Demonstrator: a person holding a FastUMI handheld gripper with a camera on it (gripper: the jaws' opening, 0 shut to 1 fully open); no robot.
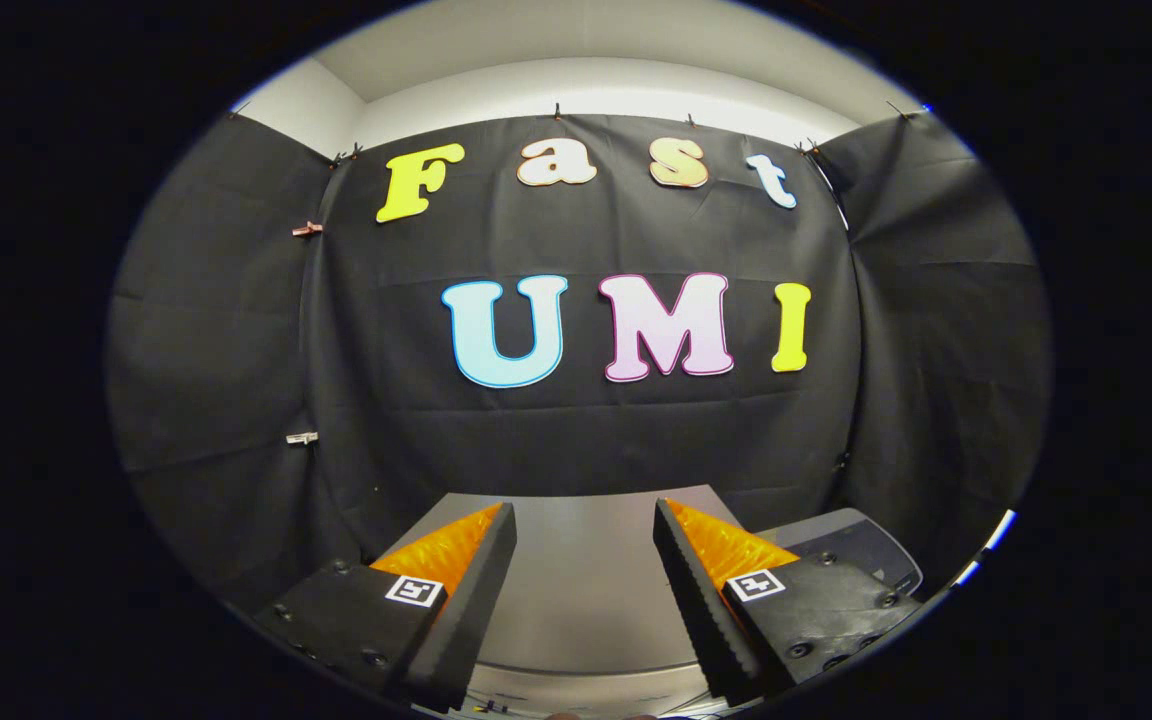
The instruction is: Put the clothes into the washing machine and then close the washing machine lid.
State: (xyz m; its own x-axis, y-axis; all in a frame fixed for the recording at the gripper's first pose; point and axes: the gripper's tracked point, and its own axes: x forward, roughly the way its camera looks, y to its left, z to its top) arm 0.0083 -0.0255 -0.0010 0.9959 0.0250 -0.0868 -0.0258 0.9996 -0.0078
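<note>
Tool spread wide, grey table beneath

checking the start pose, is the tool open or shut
Open. The tool has its two fingers spread wide apart with bare grey table showing between them, and nothing is held.

I see a grey table beyond my fingers; a dark grey lidded machine sits at its right.
</note>
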